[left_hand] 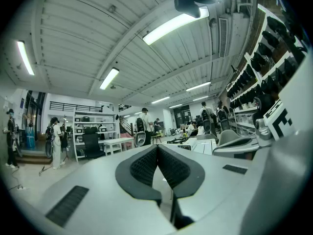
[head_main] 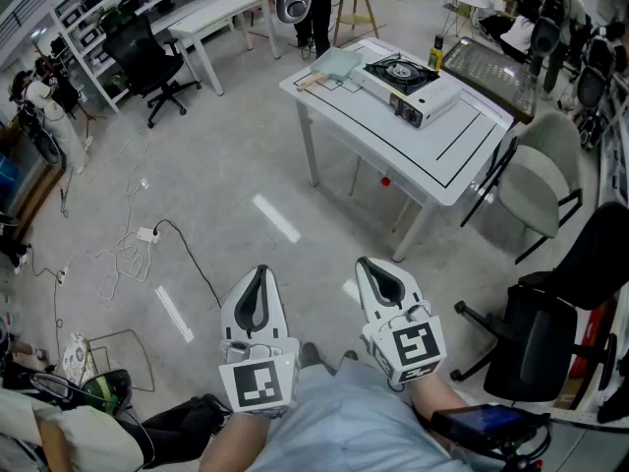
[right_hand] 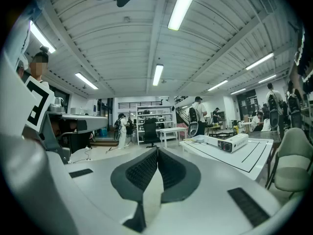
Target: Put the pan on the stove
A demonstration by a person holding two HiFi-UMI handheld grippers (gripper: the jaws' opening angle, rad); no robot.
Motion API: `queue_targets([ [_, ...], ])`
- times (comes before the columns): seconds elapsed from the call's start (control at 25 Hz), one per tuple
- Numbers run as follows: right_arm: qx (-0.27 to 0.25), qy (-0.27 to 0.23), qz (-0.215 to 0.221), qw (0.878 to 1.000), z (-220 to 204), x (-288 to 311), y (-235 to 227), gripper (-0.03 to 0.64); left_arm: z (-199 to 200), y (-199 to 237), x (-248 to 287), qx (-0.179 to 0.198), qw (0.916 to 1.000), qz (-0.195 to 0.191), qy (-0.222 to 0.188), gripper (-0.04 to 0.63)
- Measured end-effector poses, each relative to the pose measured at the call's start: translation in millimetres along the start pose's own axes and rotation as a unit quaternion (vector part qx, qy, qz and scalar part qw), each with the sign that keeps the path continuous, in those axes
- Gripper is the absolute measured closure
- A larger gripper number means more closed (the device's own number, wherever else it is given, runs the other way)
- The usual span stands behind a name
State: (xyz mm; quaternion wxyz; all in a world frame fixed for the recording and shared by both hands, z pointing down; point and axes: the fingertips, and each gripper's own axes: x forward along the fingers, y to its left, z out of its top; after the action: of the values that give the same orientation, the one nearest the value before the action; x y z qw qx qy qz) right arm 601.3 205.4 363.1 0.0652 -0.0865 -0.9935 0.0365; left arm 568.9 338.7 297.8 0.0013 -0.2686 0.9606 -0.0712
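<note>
White table (head_main: pixel 388 138) stands well ahead of the person, across open floor. On it sits a white portable stove (head_main: pixel 408 85) with its burner bare. The pan (head_main: pixel 337 64), pale teal and squarish, lies on the tabletop just beside the stove at the far corner; what looks like a wooden handle points to the table edge. A dark bottle (head_main: pixel 435 52) stands behind the stove.

The left gripper (head_main: pixel 261 272) and the right gripper (head_main: pixel 371 264) are held side by side, close to the person's body and well apart from the table. On each, the ribbed black pads meet at the tips, with nothing between them. A grey chair (head_main: pixel 536 180) stands at the table's right side.
</note>
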Motion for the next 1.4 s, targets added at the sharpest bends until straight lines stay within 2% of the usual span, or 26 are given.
queue_targets([
  [0.12,0.000,0.002,0.001,1.000,-1,3,0,0.569,-2,0,2,-0.014,0.9999,-0.003,-0.001,0.577],
  [0.24,-0.001,0.005,-0.002,1.000,-5,4,-4,0.569,-5,-2,4,-0.010,0.9999,-0.003,0.002,0.577],
  [0.4,0.020,0.013,-0.013,1.000,-9,6,-12,0.565,-8,-2,3,-0.015,0.9998,0.000,0.010,0.577],
  [0.8,0.027,0.026,-0.015,0.999,-24,48,-24,0.565,-33,25,33,-0.026,0.9991,0.018,0.029,0.577],
  [0.96,0.032,0.042,-0.020,0.998,-30,85,-27,0.565,-46,50,61,-0.038,0.9983,0.019,0.039,0.577],
  [1.16,0.041,0.075,-0.022,0.996,-48,151,-42,0.563,-77,86,121,-0.048,0.9951,0.025,0.082,0.577],
  [1.28,0.043,0.083,-0.019,0.995,-51,200,-46,0.563,-92,116,160,-0.040,0.9940,0.027,0.098,0.577],
  [1.4,0.042,0.085,-0.020,0.995,-43,248,-48,0.565,-94,147,197,-0.040,0.9942,0.026,0.096,0.577],
])
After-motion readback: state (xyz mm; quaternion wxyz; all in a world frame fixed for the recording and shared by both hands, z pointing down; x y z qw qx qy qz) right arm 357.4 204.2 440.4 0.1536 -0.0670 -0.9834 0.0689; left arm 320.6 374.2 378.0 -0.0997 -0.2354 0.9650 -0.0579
